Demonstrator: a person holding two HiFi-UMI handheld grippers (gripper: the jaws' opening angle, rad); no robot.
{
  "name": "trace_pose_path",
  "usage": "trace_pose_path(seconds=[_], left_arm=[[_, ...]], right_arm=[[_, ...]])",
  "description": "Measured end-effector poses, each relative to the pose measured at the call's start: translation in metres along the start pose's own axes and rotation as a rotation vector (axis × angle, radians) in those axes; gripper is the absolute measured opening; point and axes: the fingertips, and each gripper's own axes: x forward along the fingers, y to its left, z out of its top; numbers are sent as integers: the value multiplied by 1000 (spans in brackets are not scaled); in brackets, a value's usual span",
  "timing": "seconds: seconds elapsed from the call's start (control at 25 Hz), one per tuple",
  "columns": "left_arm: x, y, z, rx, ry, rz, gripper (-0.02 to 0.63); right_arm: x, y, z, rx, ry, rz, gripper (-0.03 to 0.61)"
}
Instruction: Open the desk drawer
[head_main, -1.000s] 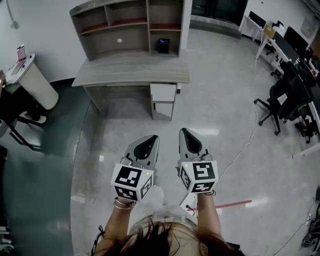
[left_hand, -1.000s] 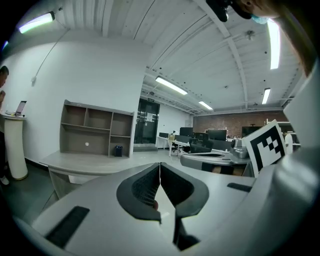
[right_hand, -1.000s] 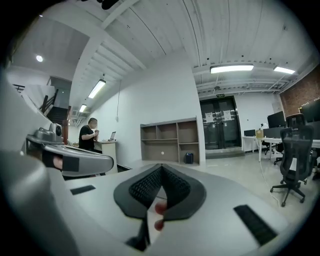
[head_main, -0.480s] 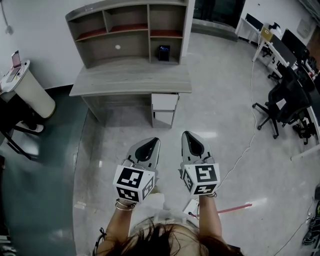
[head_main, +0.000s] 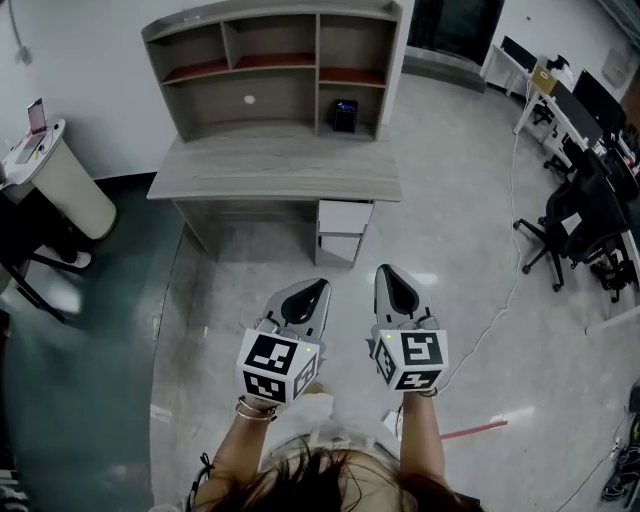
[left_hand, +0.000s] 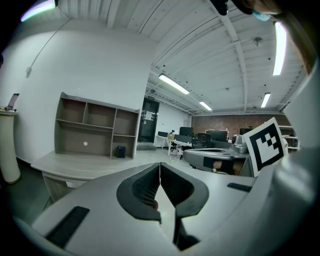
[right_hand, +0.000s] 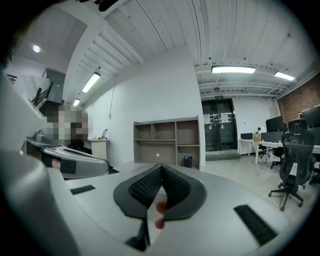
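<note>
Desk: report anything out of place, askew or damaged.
Nothing stands out. The desk stands square, its drawers look shut, and the hutch shelves are level. Only a cable trails loose across the floor to the right.

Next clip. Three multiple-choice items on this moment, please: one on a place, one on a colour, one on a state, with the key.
1. In the head view, where does the drawer sit at the desk?
A. under its right end
B. under its left end
C. on top of it

2. What colour is the box in the shelf?
A. yellow
B. black
C. green

3. How are the left tool and the right tool?
A. both open
B. left shut on the drawer handle
C. both shut, holding nothing

Key: 1 A, the white drawer front shows below the desktop's right end. 2 B, the box shows dark in the lower right compartment. 3 C, each tool's own view shows its jaws together, far from the desk.
</note>
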Motion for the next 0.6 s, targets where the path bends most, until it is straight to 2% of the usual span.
trace_pose_path(seconds=[0.6], left_arm=[[23, 43, 4, 2, 5, -13, 12]], right_arm=[[49, 0, -1, 42, 5, -6, 20]])
